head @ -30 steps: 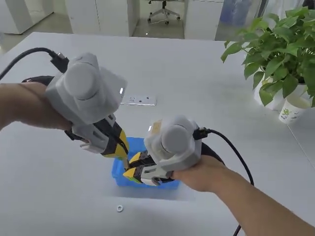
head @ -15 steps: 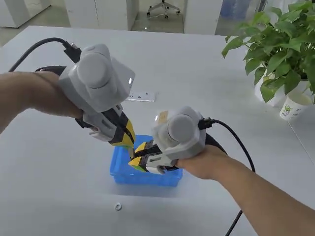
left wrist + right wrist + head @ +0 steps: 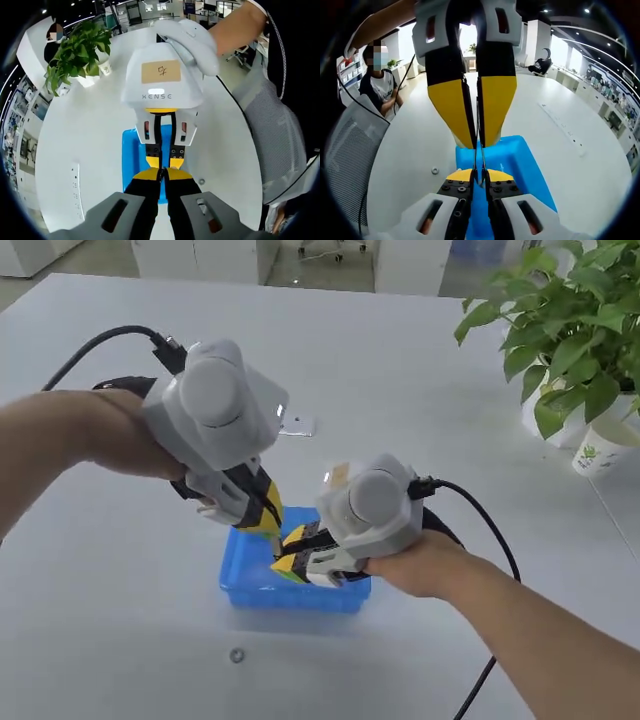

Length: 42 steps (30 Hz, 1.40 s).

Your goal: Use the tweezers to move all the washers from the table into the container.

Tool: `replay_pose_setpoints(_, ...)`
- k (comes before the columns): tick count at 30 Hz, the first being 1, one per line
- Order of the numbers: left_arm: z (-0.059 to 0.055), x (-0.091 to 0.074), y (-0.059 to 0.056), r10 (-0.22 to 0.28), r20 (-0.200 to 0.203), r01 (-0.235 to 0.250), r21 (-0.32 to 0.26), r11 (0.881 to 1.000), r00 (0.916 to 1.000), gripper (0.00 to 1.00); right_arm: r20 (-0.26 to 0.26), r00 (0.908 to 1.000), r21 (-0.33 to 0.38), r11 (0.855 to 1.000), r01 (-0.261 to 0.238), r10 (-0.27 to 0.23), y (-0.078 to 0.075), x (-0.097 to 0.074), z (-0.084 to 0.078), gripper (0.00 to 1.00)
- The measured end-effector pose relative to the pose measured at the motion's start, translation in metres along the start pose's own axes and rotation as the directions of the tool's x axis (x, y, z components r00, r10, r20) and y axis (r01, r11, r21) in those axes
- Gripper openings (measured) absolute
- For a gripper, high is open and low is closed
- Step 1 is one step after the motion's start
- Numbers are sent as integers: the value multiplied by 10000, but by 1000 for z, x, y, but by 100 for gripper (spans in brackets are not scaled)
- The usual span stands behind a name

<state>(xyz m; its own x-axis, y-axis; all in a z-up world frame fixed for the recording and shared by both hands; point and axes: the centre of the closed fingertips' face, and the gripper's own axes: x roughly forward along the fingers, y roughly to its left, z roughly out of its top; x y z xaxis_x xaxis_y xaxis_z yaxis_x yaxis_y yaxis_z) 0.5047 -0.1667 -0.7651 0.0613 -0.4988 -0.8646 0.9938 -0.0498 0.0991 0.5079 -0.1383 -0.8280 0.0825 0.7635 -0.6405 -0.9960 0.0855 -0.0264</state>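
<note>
Over the blue container (image 3: 240,585) near the middle of the white table (image 3: 420,370), both claws tip to tip. Left gripper (image 3: 265,525) clasped in the left hand (image 3: 120,435), forearm reaching in from the left edge of the head view, grey body tilted steeply, yellow-tipped jaws pointing down into the container. Jaws pressed together on the tweezers (image 3: 479,150), seen in the right gripper view as a thin dark blade running down out of the narrow gap between the yellow pads. Right gripper (image 3: 288,562) held lower in the right hand (image 3: 420,565), forearm coming up from the bottom right corner, wrist turned, jaws lying nearly level and pointing left toward the other claw, just above the container's rim. Jaws drawn close with only a slim slit between, lower end of the tweezers sitting in that slit; whether truly pinched there, cannot tell. Black cable (image 3: 95,345) trailing from the back of each gripper. One washer (image 3: 237,655) flat on the table on the near side of the container, close to its wall but apart from it and from both claws. Same washer in the left gripper view, to the right of the container. Farther back, a white power strip (image 3: 297,426) lying on the table behind the left gripper, and a leafy potted plant (image 3: 570,330) at the right edge.
</note>
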Motion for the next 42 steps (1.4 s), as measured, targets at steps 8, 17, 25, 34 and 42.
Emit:
replay_pose_setpoints(8, -5, 11, 3, -27, 115, 28, -93, 10000, 9999, 7, -205, 9997, 49, 9999, -140, 141, -4, 6, -11, 11)
replay_pose_setpoints(17, -10, 22, 5, -72, 105, 74, -138, 9999, 9999, 7, -391, 9988, 136, 9995, -283, 288, -6, 13, -21, 11)
replay_pose_setpoints(25, -12, 26, 8, -44, 96, 46, -150, 9999, 9999, 7, -457, 9985, 215, 9993, -291, 300, -10, 16, -25, 11)
replay_pose_setpoints(34, -16, 30, 10, -29, 60, 30, -158, 9999, 10000, 7, -640, 9973, 144, 9993, -342, 350, -11, 20, -29, 11)
replay_pose_setpoints(42, -15, 32, 12, -22, 86, 23, -149, 9999, 10000, 7, -698, 9970, 172, 9993, -327, 338, -13, 20, -30, 12)
